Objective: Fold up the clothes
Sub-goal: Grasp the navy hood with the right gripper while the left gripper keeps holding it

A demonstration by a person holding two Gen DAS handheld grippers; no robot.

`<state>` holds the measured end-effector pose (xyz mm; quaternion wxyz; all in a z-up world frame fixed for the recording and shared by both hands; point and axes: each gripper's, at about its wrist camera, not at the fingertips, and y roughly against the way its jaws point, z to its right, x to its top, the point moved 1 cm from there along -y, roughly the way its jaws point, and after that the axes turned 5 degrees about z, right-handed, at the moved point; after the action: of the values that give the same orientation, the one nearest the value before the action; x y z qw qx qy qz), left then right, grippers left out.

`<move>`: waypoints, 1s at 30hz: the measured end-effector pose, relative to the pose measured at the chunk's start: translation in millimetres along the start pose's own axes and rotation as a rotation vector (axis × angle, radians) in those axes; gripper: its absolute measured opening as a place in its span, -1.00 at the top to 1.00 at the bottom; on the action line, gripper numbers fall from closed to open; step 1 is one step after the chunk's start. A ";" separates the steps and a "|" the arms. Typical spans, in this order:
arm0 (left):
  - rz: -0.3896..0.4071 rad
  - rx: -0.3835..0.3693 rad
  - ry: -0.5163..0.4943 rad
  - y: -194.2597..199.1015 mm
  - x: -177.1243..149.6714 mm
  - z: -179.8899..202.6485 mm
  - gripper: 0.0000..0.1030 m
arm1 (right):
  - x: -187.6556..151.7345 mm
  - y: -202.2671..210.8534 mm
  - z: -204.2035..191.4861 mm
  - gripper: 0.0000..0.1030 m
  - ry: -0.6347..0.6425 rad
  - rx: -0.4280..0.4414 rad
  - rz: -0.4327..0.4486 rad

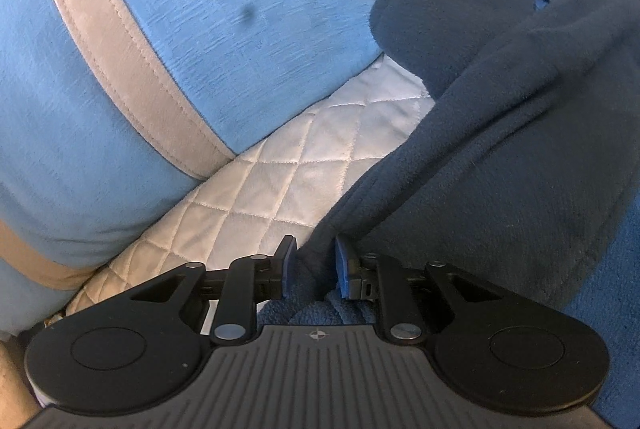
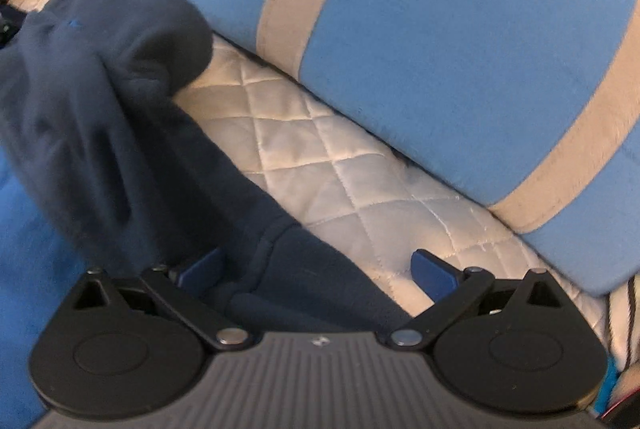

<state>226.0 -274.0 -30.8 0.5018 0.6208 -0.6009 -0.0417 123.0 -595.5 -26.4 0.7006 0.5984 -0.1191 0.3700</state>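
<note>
Navy fleece garment [image 1: 500, 117] on quilted cover [image 1: 280, 181]

No words, brand names or numbers can be read in either view. The only sign is a small round crosshair mark, a circle split into quarters with short ticks, moulded on the ribbed grey body of each gripper: on the left gripper [image 1: 313, 261] it sits at 6 o'clock, just behind the fingers, and on the right gripper [image 2: 316, 269] it sits in the same place, too blurred to make out further.
</note>
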 end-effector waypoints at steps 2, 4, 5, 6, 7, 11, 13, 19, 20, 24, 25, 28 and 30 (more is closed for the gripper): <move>-0.001 -0.004 0.010 -0.1 0.0 -1.2 0.58 | 6.5 -0.9 0.8 -1.00 0.023 -0.007 0.001; -0.001 -0.008 0.021 -0.2 0.0 -2.4 0.58 | 12.5 -4.0 -0.8 -1.00 0.057 -0.012 0.003; -0.002 -0.011 0.026 -0.2 0.0 -3.0 0.58 | 14.5 -7.2 -3.8 -1.00 0.082 -0.011 0.004; -0.002 -0.013 0.031 -0.3 -0.1 -3.6 0.58 | 16.5 -10.4 -6.9 -0.99 0.107 -0.011 0.005; -0.002 -0.015 0.036 -0.3 -0.1 -4.2 0.58 | 18.5 -13.6 -10.0 -0.96 0.132 -0.010 0.006; 0.006 -0.022 0.041 0.1 -1.7 -5.3 0.58 | 23.2 -18.8 -15.6 -0.54 0.149 0.036 0.011; 0.014 -0.025 0.036 0.4 -2.8 -5.4 0.58 | 22.6 -19.1 -17.6 -0.36 0.157 0.075 0.011; 0.044 0.000 -0.020 3.9 -6.5 2.0 0.61 | 17.3 -10.5 -34.3 0.53 0.196 0.080 0.010; 0.049 0.019 -0.050 4.8 -6.6 6.3 0.62 | 16.3 -8.8 -39.8 0.60 0.222 0.054 0.013; 0.061 0.117 -0.214 6.1 -6.7 28.4 0.64 | 16.0 -5.7 -49.6 0.75 0.266 -0.066 0.014; 0.059 0.134 -0.248 4.8 -6.7 31.8 0.64 | 16.2 -6.2 -50.1 0.76 0.273 -0.087 0.014; 0.074 0.187 -0.337 1.8 -5.9 37.7 0.65 | 16.7 -8.5 -51.7 0.77 0.305 -0.150 0.015; 0.083 0.202 -0.355 -0.7 -4.2 35.6 0.66 | 17.3 -10.4 -52.4 0.77 0.324 -0.184 0.021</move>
<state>202.0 -291.2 -51.2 0.3247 0.6255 -0.7060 -0.0691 127.5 -540.5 -36.9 0.7584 0.4632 -0.0444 0.4565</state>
